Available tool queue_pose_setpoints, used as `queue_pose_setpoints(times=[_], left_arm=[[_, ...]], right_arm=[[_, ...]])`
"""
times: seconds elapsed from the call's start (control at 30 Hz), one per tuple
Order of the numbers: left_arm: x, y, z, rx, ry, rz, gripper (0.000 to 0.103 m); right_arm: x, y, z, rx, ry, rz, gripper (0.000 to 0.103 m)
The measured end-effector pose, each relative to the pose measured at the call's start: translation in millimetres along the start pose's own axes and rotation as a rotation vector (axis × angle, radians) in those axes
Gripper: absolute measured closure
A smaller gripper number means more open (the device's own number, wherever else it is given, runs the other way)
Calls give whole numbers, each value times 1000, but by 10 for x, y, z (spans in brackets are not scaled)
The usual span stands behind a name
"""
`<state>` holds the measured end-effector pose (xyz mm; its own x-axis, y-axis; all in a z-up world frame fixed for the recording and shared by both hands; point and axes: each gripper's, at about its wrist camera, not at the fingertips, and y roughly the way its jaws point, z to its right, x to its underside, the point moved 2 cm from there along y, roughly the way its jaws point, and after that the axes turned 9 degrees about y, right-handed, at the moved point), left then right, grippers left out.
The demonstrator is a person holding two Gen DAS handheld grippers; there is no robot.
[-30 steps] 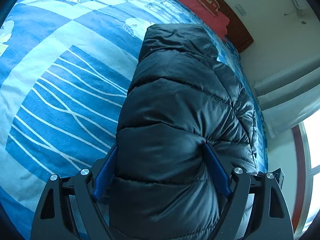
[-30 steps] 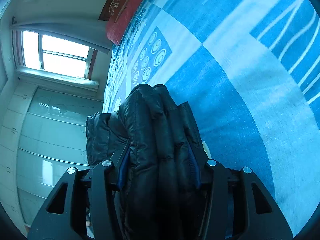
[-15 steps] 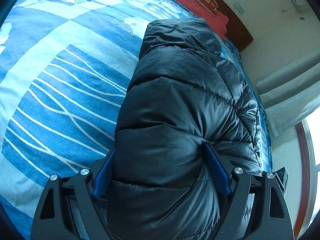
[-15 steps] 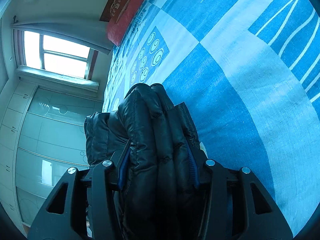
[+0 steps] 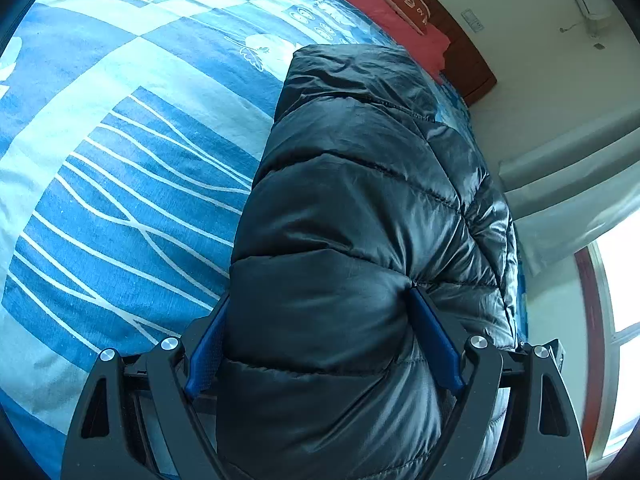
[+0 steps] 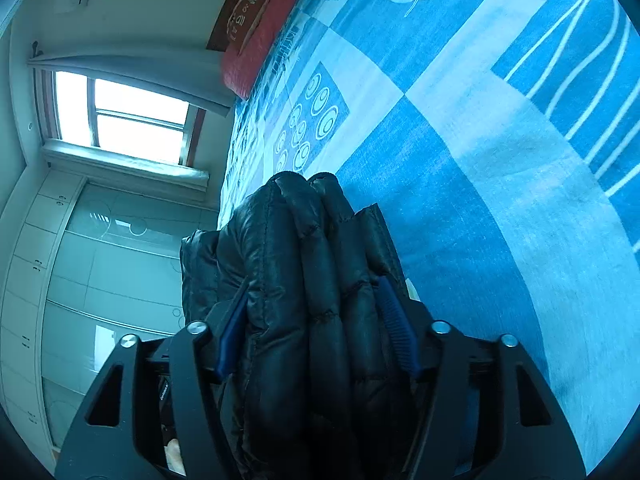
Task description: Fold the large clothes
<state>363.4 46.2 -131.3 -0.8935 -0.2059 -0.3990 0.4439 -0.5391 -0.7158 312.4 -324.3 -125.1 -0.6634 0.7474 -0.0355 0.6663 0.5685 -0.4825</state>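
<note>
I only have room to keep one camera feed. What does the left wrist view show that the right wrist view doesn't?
Only the left wrist view: the jacket's broad quilted face, the headboard, a wall outlet.

Only the right wrist view: stacked jacket edges, the whole window, white cabinets.

Both: tongs (left, right) shut on the jacket, the blue bedspread, the red pillow.

One black puffy jacket (image 5: 360, 240) is seen. Two tongs are counted, the left tongs (image 5: 320, 336) and the right tongs (image 6: 316, 320), and two blue fingers (image 5: 434, 340) are seen on each. One bed (image 5: 120, 160) is seen, with one red pillow (image 5: 384, 12). One window (image 6: 128, 116) is seen.
</note>
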Motion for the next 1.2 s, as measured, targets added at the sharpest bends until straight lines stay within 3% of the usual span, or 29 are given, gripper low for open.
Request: queue_pose_setpoints(times=[0.5, 0.7, 1.0, 1.2], left_arm=[[60, -217, -127, 59, -59, 32, 19], [92, -347, -72, 32, -22, 33, 19], [234, -540, 4, 10, -3, 51, 19], [386, -691, 132, -20, 53, 57, 19]], right_arm=[[-4, -271, 80, -21, 30, 40, 32], [86, -398, -54, 53, -43, 95, 31], [152, -697, 111, 24, 32, 165, 31], [407, -823, 53, 39, -16, 169, 32]])
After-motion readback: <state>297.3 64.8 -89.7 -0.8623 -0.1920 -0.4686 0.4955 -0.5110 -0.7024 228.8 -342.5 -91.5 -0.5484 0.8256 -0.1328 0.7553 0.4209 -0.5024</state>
